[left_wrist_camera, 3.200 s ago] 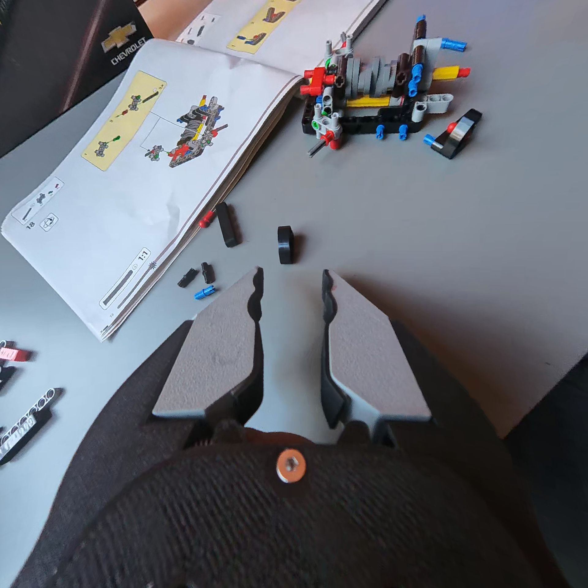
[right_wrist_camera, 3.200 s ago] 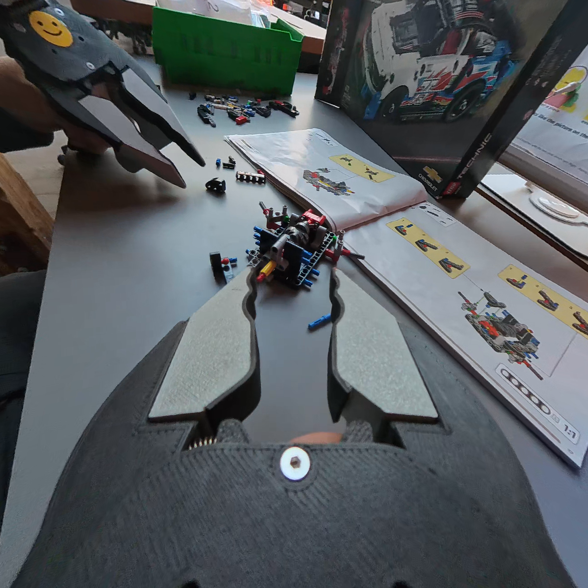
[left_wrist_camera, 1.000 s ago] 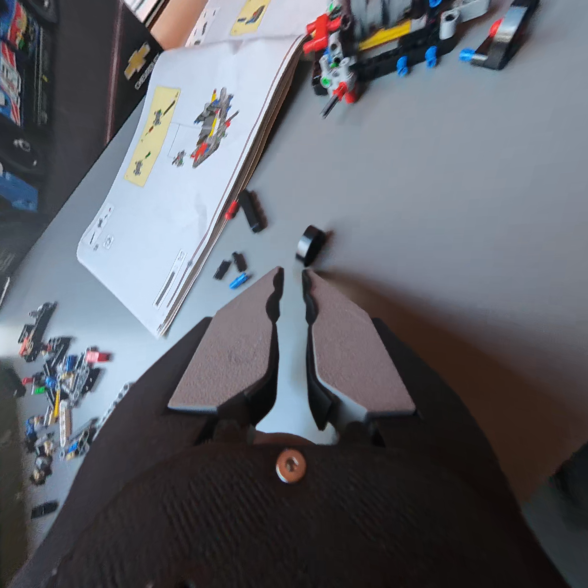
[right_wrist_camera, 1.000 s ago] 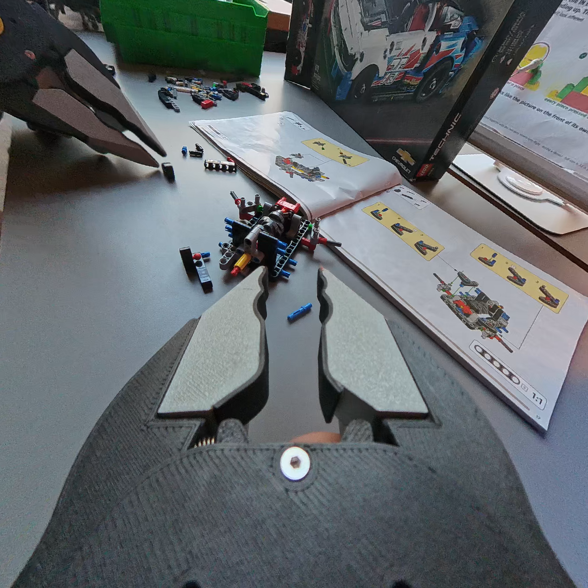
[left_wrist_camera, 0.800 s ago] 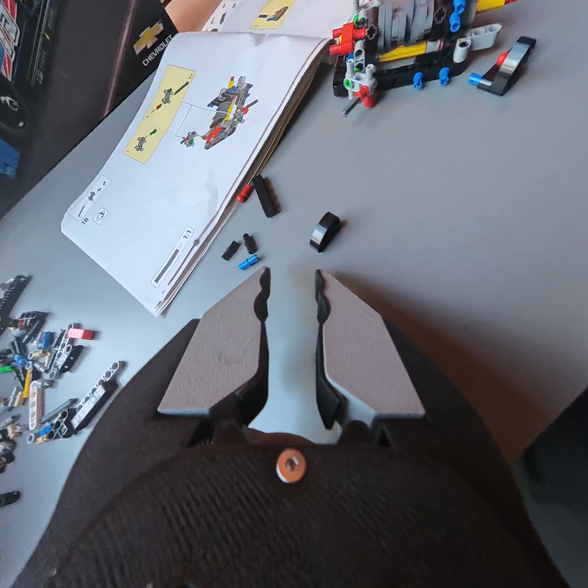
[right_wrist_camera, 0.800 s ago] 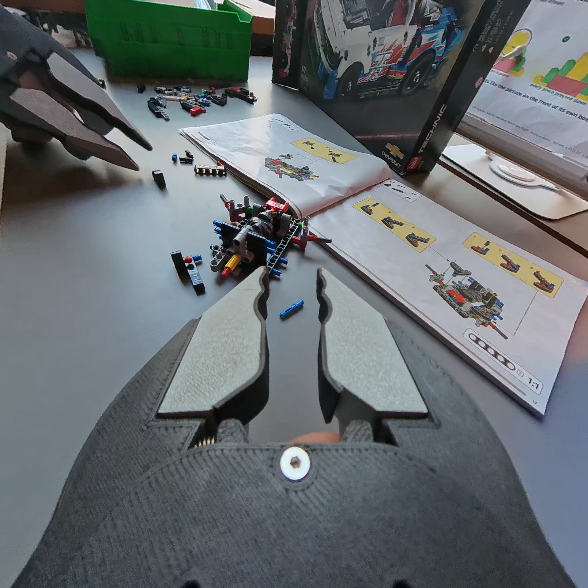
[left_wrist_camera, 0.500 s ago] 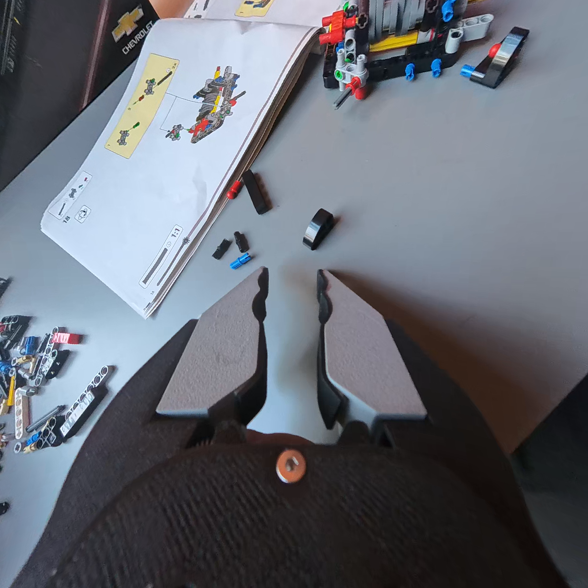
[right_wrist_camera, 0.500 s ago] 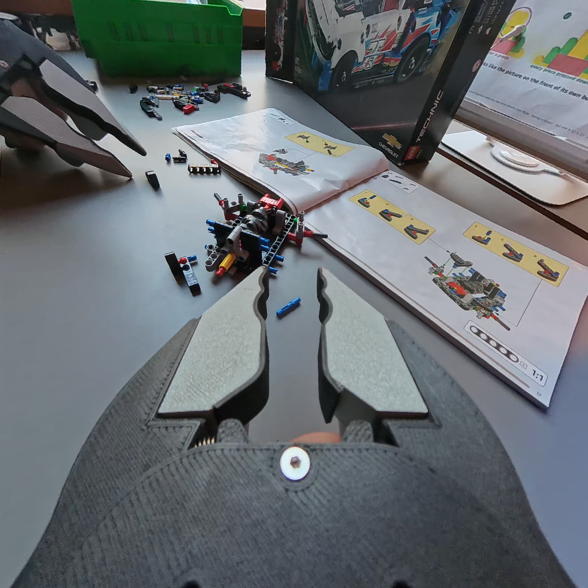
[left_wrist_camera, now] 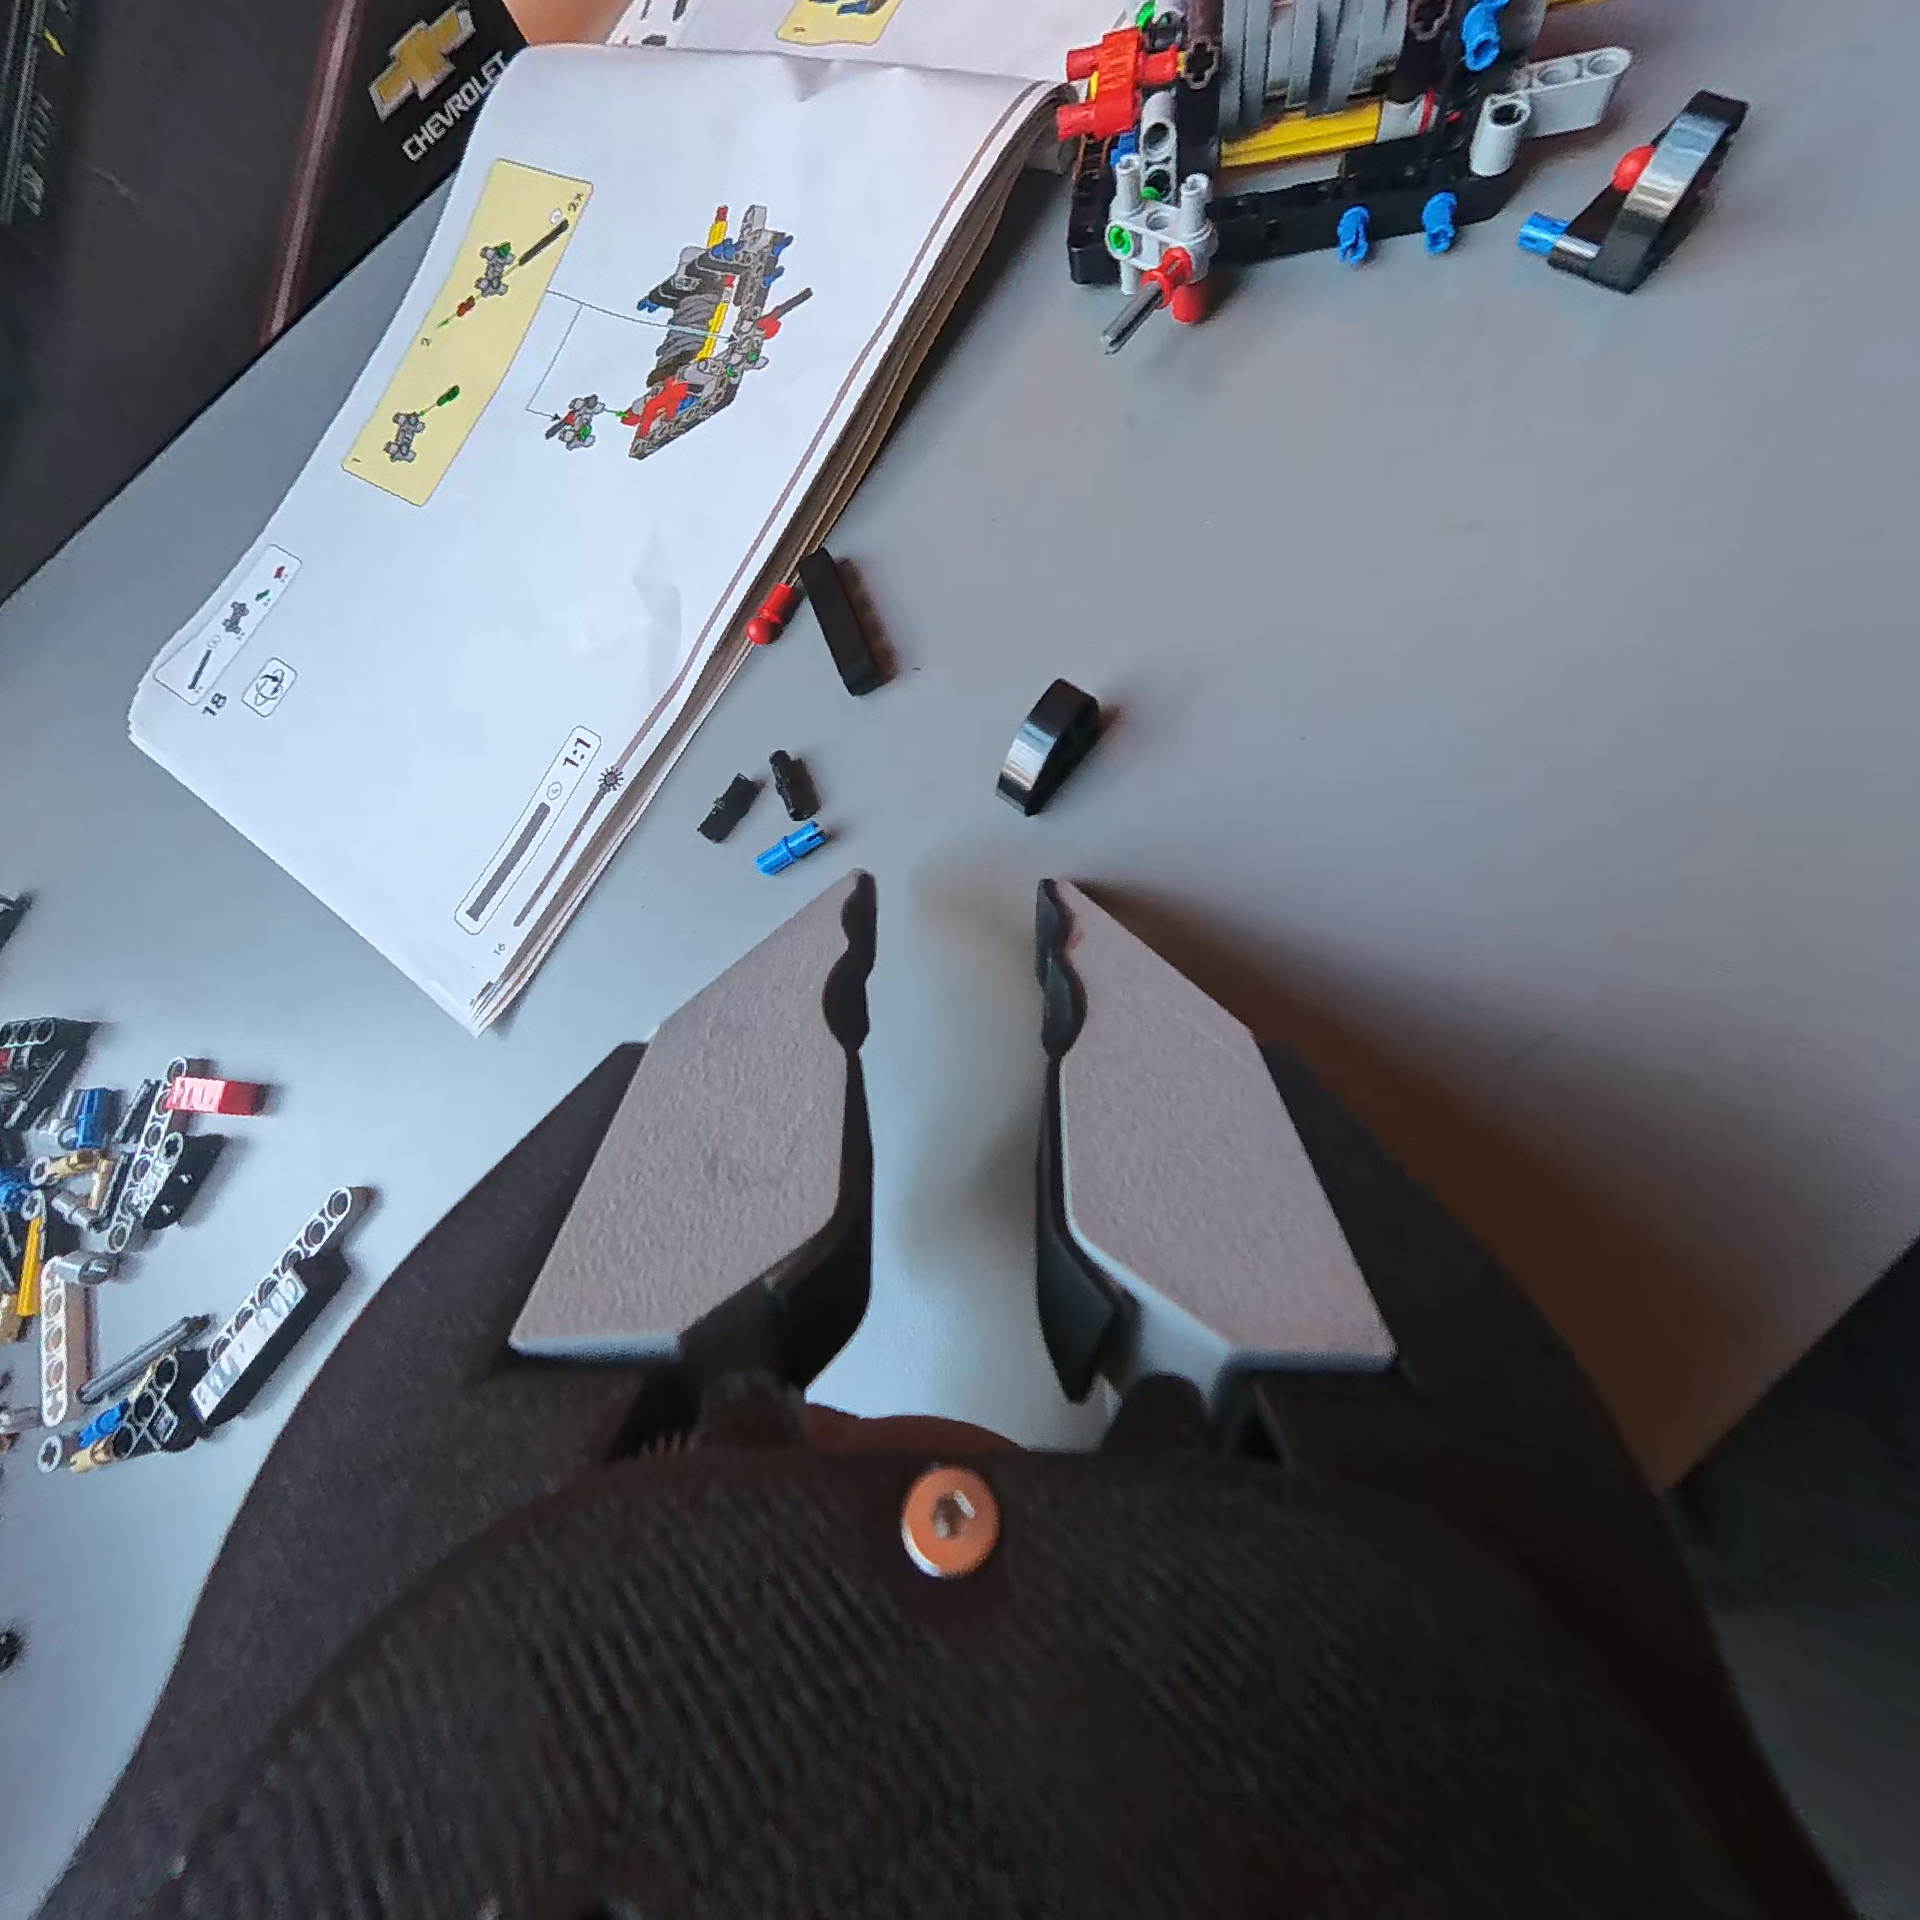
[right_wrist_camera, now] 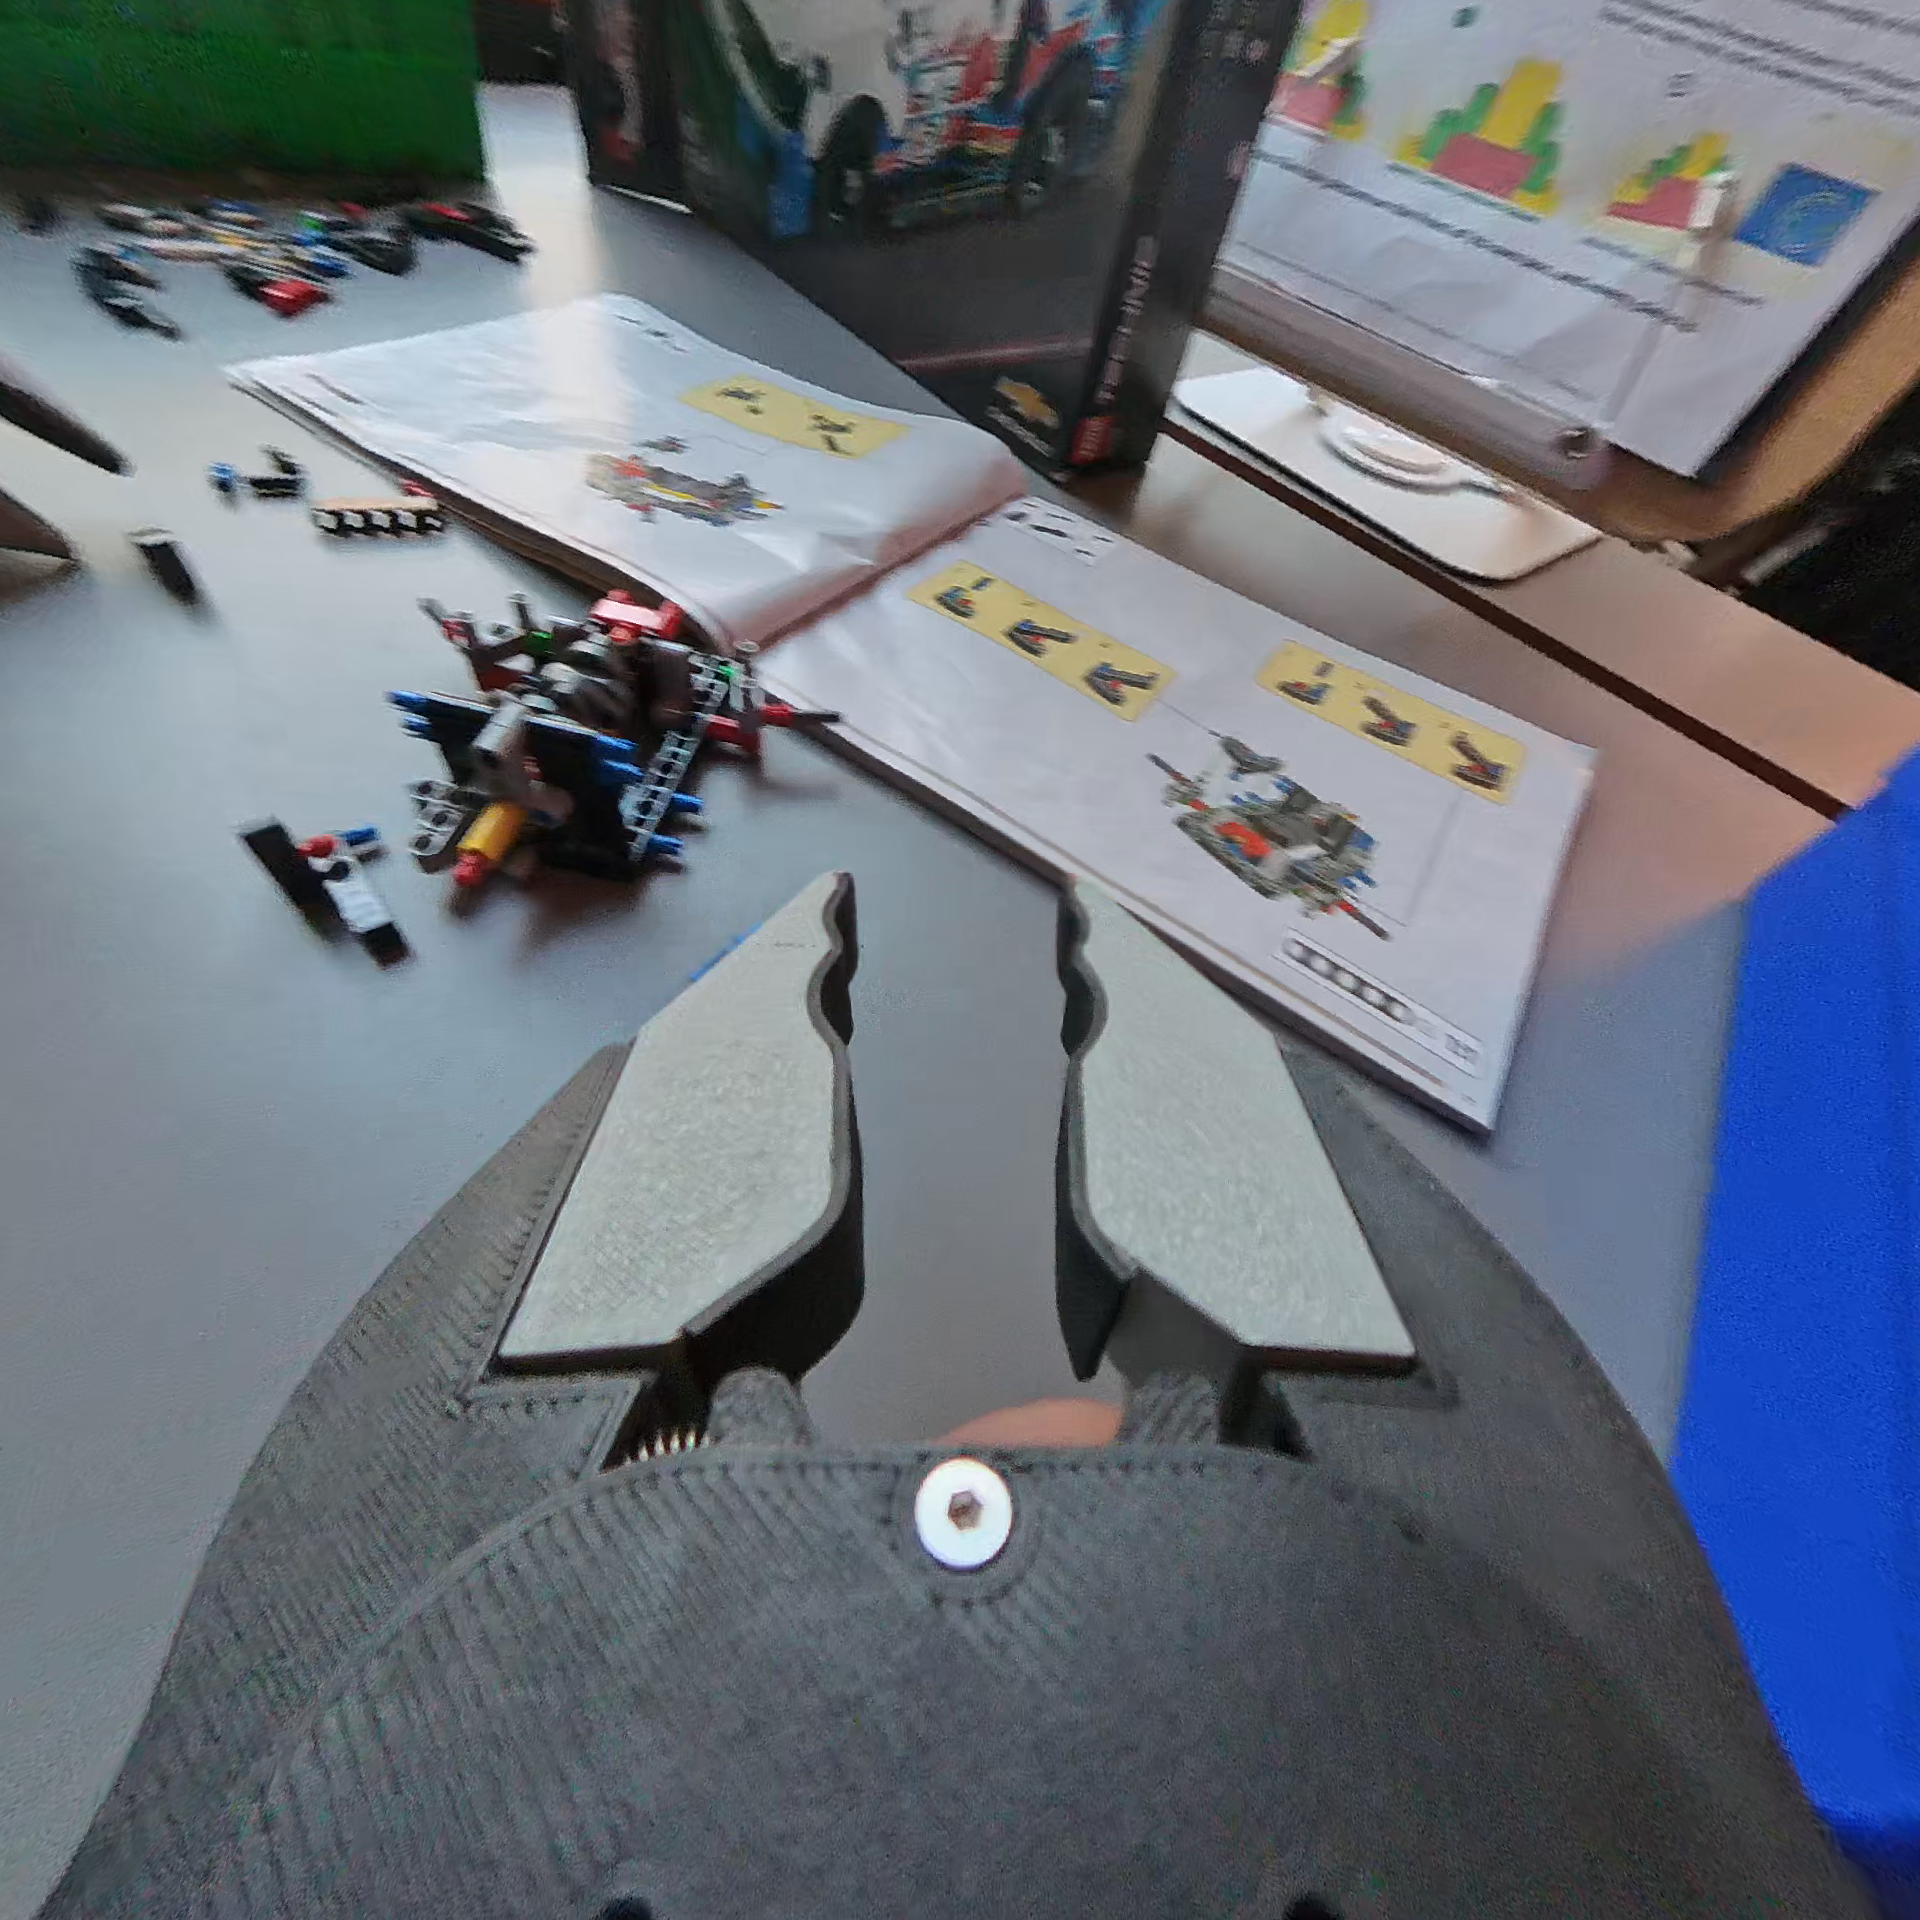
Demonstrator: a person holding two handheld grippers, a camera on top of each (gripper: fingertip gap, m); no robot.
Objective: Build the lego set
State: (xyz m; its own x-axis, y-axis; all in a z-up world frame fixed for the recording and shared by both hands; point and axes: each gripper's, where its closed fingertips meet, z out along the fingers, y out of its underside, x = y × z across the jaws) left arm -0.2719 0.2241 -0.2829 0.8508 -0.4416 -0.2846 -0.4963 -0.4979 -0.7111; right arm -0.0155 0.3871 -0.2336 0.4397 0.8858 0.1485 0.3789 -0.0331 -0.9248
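Grey table [left_wrist_camera: 1455, 623] carries everything. At far left lies a heap of loose pieces [left_wrist_camera: 114, 1226], then the open instruction booklet [left_wrist_camera: 540, 499]. Just ahead of the left gripper [left_wrist_camera: 956, 899], whose claw is released and empty, lies a small black curved piece [left_wrist_camera: 1044, 756]. Far right stands the half-built lego model [left_wrist_camera: 1299, 125]. The right gripper [right_wrist_camera: 956, 925] is also released, holding nothing, near the model [right_wrist_camera: 571, 748].

Black ribbed tool [left_wrist_camera: 951, 894], grey fingers [left_wrist_camera: 727, 1143], silver screw [left_wrist_camera: 949, 1523]
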